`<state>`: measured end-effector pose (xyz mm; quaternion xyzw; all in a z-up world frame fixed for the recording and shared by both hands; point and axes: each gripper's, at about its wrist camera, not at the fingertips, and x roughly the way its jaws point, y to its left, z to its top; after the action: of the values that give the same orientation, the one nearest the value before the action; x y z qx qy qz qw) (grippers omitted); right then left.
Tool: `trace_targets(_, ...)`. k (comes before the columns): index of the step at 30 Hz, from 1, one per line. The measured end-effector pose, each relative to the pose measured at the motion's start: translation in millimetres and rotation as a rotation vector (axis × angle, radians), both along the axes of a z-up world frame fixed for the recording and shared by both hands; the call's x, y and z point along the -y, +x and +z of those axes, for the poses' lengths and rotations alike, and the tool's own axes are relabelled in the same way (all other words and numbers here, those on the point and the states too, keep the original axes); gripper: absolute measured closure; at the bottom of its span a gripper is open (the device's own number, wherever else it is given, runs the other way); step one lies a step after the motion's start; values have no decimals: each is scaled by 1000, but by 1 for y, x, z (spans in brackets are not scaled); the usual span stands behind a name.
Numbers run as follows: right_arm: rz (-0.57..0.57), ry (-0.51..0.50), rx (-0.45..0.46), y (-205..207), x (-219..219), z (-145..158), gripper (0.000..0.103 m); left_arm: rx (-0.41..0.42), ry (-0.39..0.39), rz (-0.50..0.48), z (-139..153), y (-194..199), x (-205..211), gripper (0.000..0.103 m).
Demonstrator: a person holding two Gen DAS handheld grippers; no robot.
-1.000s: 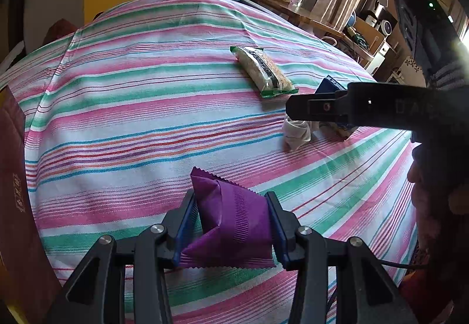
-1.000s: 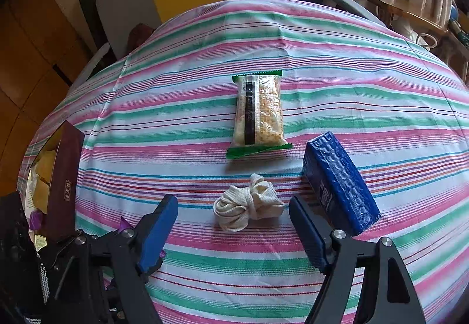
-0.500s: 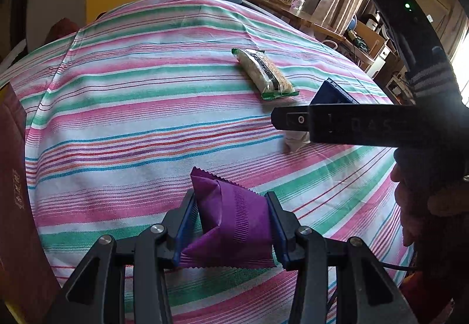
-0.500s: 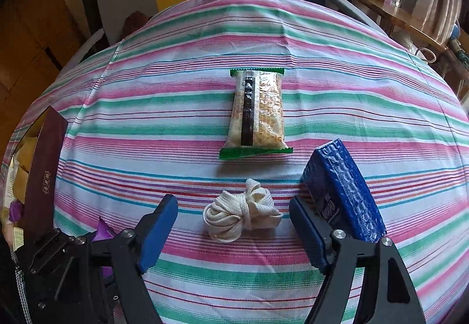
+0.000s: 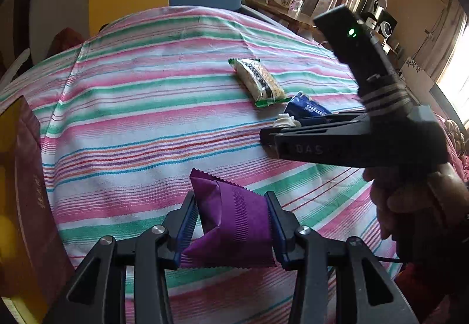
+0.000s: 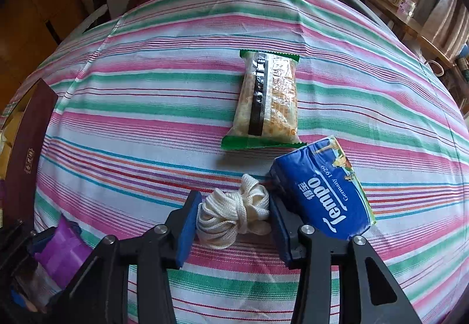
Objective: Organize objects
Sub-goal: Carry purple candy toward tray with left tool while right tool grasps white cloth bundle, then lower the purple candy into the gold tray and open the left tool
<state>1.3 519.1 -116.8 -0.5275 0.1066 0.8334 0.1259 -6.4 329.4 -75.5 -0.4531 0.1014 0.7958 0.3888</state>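
Two things are in hand at once. The left gripper (image 5: 233,228) is clamped on a purple packet (image 5: 234,224), held above the near edge of the striped table (image 5: 146,107). The right gripper (image 6: 233,220) has closed in around a white cord bundle (image 6: 233,214) lying on the cloth; both pads appear to touch it, though a firm hold is hard to confirm. Just beside it sit a blue tissue pack (image 6: 325,192) and a green-edged snack bar (image 6: 268,101), untouched. A maroon box (image 6: 26,159) stands open at the left edge, seemingly the destination. Most sorting remains.
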Motion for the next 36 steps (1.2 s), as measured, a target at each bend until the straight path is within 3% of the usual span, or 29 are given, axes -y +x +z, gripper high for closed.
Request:
trace_targets(8,7,10,-3,2,4,-2,53,-90,73,36,59,17,38,58)
trace_targets(13,24,51,-1,1,9,-2,54,-135,90,68,81,20,64,58)
trace_targets(29,30,83,-15,4,11,-4,54,-136,78,229,86,1,142,58)
trace_targets(36,35,97,-15,4,13,-4,54,-101,105,318,83,-10,198,58)
